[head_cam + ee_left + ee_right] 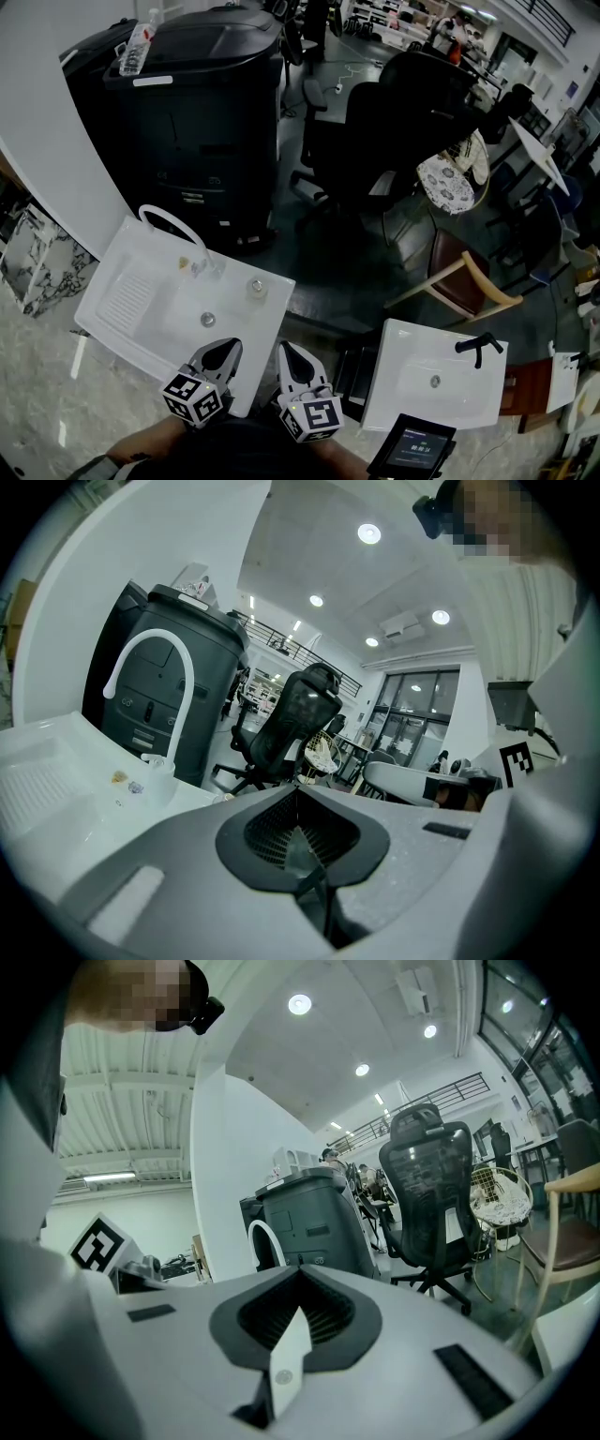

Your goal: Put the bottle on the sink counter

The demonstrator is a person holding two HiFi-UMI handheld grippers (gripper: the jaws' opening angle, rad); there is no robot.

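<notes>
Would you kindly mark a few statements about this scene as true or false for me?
1. The bottle lies on top of the black bin. True.
2. The left tongs hold the bottle. False: they are shut with nothing between them, and the bottle is far off on the bin.
3. The left sink has a black tap. False: it has a white tap, arched; the black tap is on the right sink.
4. The right tongs are shut too. True.
</notes>
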